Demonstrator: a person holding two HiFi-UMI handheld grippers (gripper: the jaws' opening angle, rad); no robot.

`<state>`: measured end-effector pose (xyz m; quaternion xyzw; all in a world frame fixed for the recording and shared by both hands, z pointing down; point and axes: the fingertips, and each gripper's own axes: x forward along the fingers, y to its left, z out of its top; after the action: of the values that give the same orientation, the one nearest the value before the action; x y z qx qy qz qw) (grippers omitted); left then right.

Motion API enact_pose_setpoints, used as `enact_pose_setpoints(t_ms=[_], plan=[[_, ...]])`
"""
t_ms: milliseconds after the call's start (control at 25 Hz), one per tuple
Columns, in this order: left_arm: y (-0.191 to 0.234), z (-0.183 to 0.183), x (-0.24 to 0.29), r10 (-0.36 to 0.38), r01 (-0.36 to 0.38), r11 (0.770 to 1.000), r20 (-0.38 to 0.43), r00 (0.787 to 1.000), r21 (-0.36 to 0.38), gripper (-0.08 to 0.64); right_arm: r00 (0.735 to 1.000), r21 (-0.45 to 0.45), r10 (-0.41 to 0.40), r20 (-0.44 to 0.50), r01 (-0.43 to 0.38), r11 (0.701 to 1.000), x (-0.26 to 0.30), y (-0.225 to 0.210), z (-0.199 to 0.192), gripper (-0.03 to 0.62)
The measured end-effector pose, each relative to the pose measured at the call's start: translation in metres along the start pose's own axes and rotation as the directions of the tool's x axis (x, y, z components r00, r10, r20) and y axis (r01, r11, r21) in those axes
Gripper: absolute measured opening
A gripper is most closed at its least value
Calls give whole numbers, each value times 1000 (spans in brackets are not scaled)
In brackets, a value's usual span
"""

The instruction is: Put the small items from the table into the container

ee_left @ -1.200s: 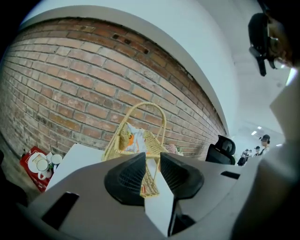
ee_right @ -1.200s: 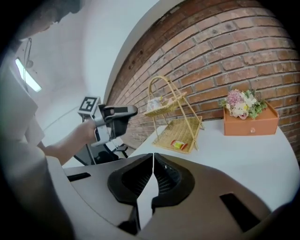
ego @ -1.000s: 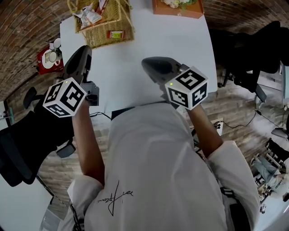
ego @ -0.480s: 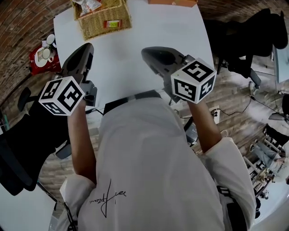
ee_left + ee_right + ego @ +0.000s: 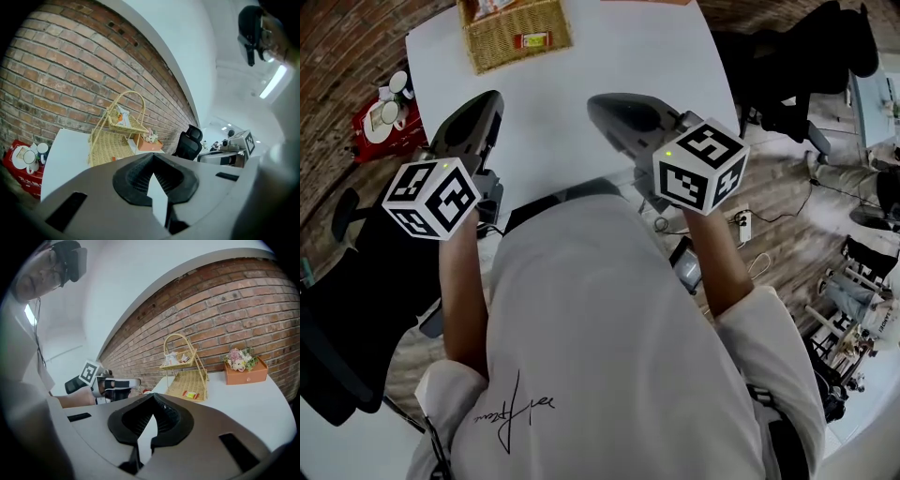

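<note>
While both forearms reach forward side by side, the left gripper (image 5: 483, 108) and right gripper (image 5: 598, 105) hover over the near edge of the white table (image 5: 581, 56), tilted slightly down, jaws pressed together on nothing. The 2-tier wicker basket (image 5: 511, 33) at the far end holds a small packet (image 5: 531, 40). A red tray of cups (image 5: 382, 114) sits left, an office chair (image 5: 787, 56) right.

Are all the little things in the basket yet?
Looks nearly finished. Done: a packet and wrappers lie in the wicker basket. In hand: nothing; the left gripper and right gripper are both shut and empty. Left: I see no loose small items on the white table.
</note>
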<state>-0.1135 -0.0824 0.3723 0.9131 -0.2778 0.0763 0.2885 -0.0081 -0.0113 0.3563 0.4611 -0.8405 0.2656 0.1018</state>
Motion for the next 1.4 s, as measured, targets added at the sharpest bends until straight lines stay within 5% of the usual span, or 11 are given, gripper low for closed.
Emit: enact_pose_setpoints(t_ms=[560,1400], plan=[[-9,-25,-29,-77,79,996,-37,996,48,9,999,-38,-42,2,42,998,15,37,-16,20],[-12,-48,-47,-127,128,991,-40,991,36,10,999,-37,15,-49,-17,999,42,65,-38,20]])
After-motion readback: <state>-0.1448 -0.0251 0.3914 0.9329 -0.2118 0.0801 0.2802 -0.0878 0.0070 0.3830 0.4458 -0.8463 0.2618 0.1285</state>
